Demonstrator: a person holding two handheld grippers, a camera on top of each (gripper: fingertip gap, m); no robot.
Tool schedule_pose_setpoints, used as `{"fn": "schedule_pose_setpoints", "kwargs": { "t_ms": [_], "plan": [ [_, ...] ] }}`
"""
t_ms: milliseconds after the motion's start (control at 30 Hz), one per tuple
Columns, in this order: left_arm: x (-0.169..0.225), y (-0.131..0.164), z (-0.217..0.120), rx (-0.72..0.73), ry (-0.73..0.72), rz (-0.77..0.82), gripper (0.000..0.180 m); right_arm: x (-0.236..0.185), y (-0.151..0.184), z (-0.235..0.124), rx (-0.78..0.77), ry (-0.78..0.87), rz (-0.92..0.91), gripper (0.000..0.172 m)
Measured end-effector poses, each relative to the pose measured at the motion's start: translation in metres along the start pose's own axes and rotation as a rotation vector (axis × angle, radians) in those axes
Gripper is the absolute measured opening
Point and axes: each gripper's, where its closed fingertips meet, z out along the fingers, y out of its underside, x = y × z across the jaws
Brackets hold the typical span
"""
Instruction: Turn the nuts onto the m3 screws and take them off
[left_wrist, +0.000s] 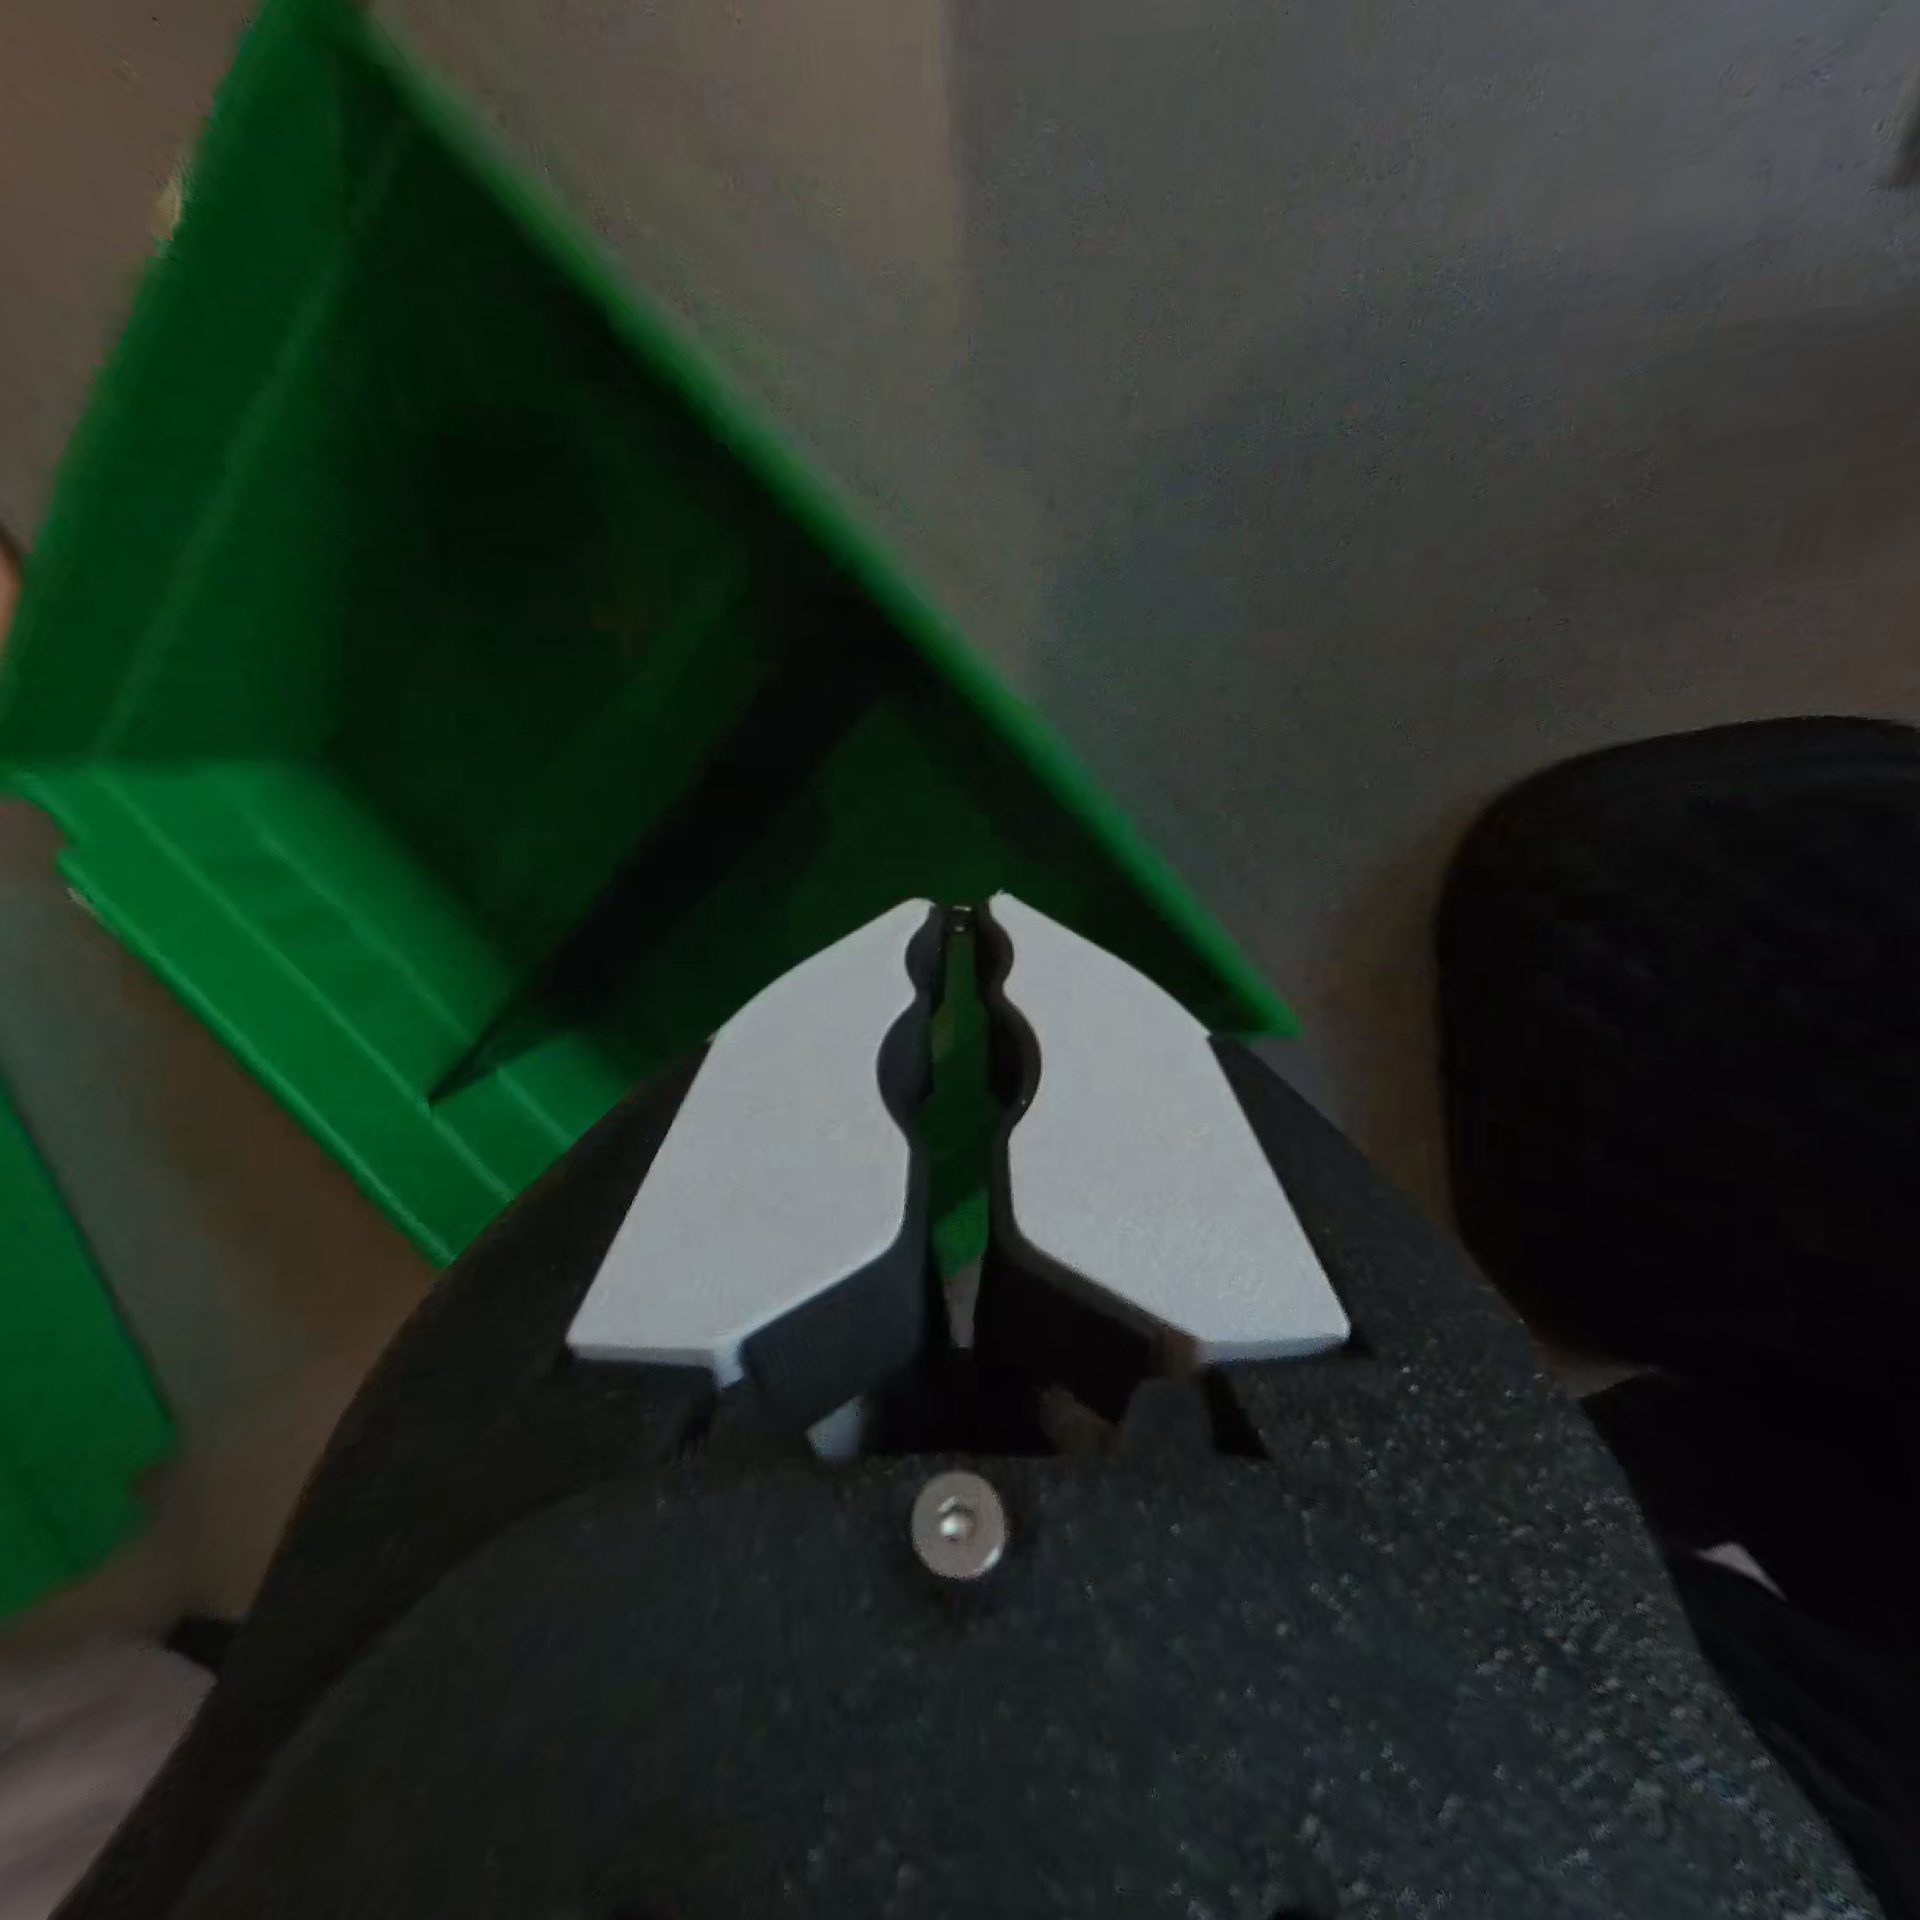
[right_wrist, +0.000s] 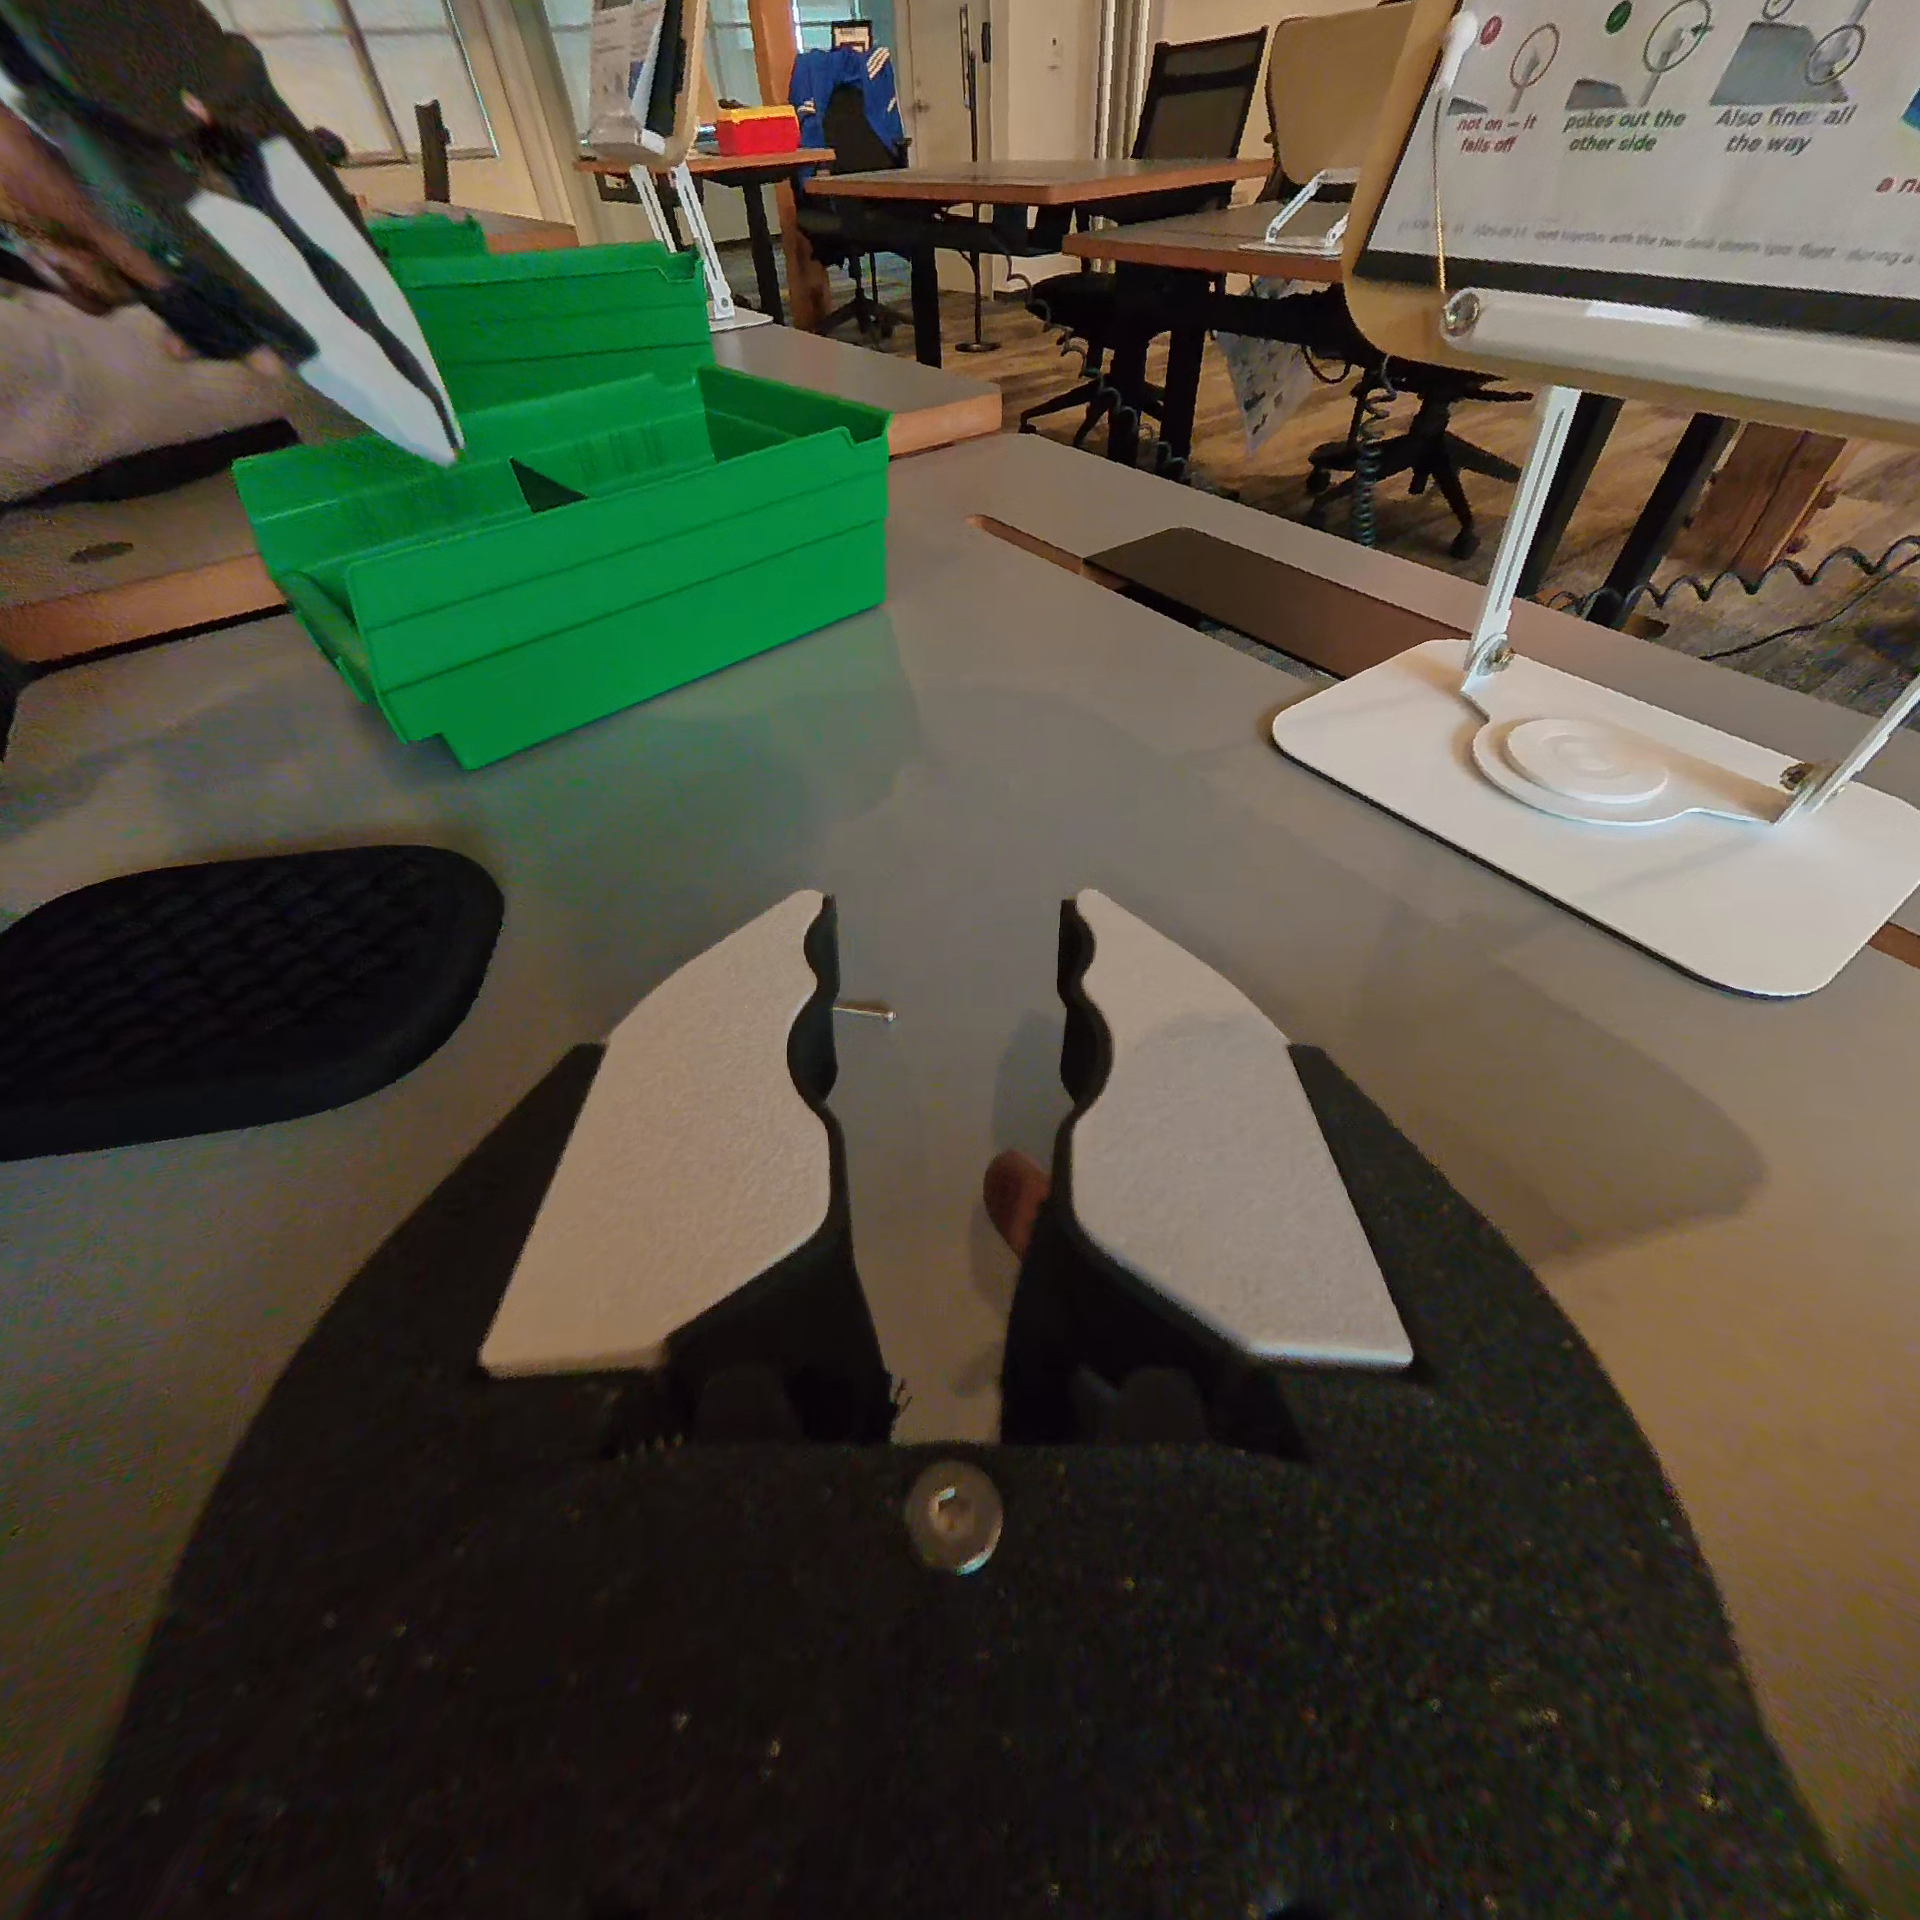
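Observation:
My left gripper (left_wrist: 961, 916) is above the green bin (left_wrist: 416, 623). Its fingers are closed on a tiny metallic nut (left_wrist: 958, 910) right at the tips. It also shows in the right wrist view (right_wrist: 442, 442), tips pointing down into the bin (right_wrist: 623, 603). My right gripper (right_wrist: 948, 914) is open and empty, low over the grey table (right_wrist: 1039, 727). A small silver screw (right_wrist: 871, 1011) lies on the table between its fingers, close to the left finger (right_wrist: 727, 1091) and untouched by the pads.
A black mesh pad (right_wrist: 208, 987) lies on the table to the left; it also shows in the left wrist view (left_wrist: 1683, 1039). A white stand base (right_wrist: 1610, 831) holding a sheet sits to the right. More green bins (right_wrist: 551, 301) are stacked behind the first. Tables and chairs stand beyond. My right fingertips sit around 35 cm from my left ones.

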Motion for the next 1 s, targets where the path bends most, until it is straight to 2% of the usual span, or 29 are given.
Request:
{"fn": "schedule_pose_setpoints", "kwargs": {
  "t_ms": [133,267,367,500,667,933,1000],
  "plan": [
    [0.065,-0.042,-0.001,0.035,0.025,0.199,0.005,0.001,0.004,0.002,-0.012,0.000,0.009,0.039],
    [0.148,-0.072,0.020,0.051,0.138,0.400,0.005,0.007,0.009,0.002,-0.026,0.020,0.021,0.038],
    [0.205,-0.084,0.043,0.036,0.207,0.518,0.005,0.013,0.013,0.002,-0.031,0.045,0.044,0.037],
    [0.254,-0.088,0.070,-0.008,0.279,0.596,0.005,0.022,0.011,-0.002,-0.009,0.077,0.081,0.036],
    [0.275,-0.085,0.088,-0.054,0.321,0.616,0.005,0.027,0.007,-0.006,0.021,0.083,0.131,0.036],
    [0.280,-0.081,0.095,-0.073,0.337,0.611,0.005,0.026,0.007,-0.006,0.015,0.081,0.130,0.036],
    [0.278,-0.079,0.094,-0.077,0.340,0.614,0.012,0.026,0.007,-0.006,0.015,0.082,0.131,0.036]
  ]
}}
